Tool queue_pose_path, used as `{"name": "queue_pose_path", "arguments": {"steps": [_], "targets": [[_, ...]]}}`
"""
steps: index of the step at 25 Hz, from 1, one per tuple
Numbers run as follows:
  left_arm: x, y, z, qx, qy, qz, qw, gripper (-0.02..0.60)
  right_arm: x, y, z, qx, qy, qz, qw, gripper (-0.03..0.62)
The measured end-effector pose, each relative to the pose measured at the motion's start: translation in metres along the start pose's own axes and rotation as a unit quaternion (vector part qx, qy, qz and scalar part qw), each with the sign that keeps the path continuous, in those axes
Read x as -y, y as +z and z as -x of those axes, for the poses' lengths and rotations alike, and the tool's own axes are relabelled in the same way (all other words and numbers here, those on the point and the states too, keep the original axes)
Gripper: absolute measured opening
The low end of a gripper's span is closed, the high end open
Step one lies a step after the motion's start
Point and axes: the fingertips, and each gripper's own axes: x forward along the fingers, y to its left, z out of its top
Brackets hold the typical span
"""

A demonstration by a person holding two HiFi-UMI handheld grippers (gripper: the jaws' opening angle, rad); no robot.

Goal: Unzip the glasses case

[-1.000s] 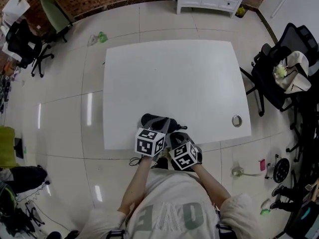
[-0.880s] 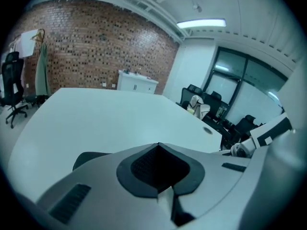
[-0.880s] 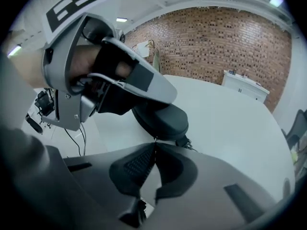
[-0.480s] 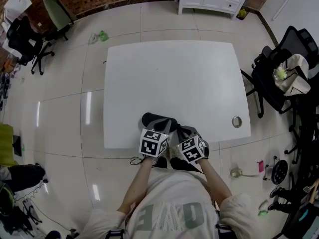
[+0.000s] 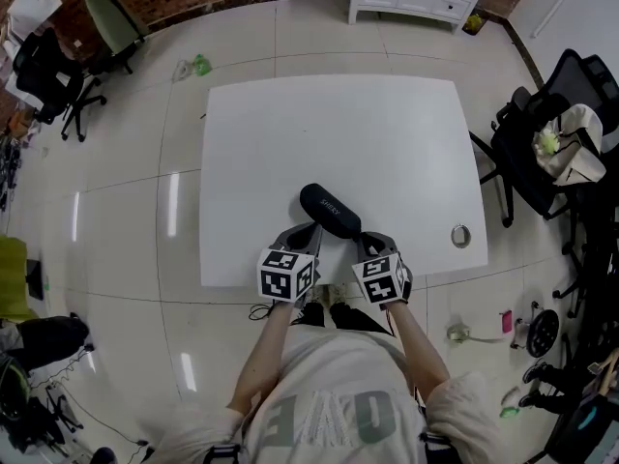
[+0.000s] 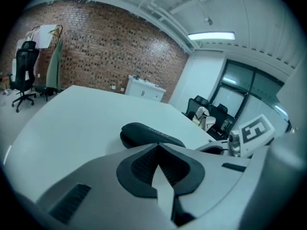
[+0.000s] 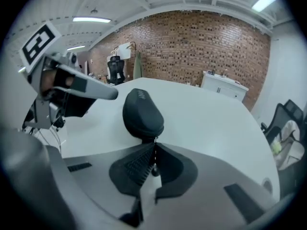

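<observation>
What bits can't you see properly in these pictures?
- Zip of the black oval glasses case: too small in the head view; in the right gripper view, the right gripper, shut on the thin zip pull, covers that end.
- White print on its lid: too small to read.
- Small silver ring, head view: too tiny to identify.

one glasses case (image 5: 330,212), two grippers (image 5: 311,229) (image 5: 361,241), one white table (image 5: 290,133).
</observation>
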Motion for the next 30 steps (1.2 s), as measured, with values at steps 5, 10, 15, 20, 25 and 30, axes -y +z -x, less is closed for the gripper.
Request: {"name": "queue_pose_path", "arguments": {"steps": [5, 10, 15, 20, 25, 30], "targets": [[0.018, 0.013, -0.01, 0.004, -0.004, -0.045, 0.999, -0.001, -0.055, -0.012, 0.011, -0.005, 0.04, 0.07, 0.997, 0.002], [0.022, -0.005, -0.028, -0.029, -0.006, -0.052, 0.9982, 0.0, -0.068, -0.01, 0.008, -0.002, 0.069, 0.077, 0.995, 0.002], [0.027, -0.003, -0.039, -0.037, -0.011, -0.056, 0.9977, -0.002, -0.051, -0.012, 0.002, -0.006, 0.07, 0.084, 0.994, 0.002], [0.028, -0.004, -0.04, -0.033, -0.012, -0.045, 0.9984, 0.0, -0.029, 0.0, -0.011, -0.002, 0.068, 0.092, 0.993, 0.002], [0.027, -0.003, -0.041, -0.022, -0.017, -0.038, 0.9989, 0.0, -0.029, 0.001, -0.014, 0.007, 0.076, 0.103, 0.992, 0.002], [0.023, 0.041, -0.009, 0.137, -0.051, 0.048, 0.9881, 0.0, -0.007, 0.024, 0.012, 0.088, 0.043, 0.016, 0.995, 0.002]]}}
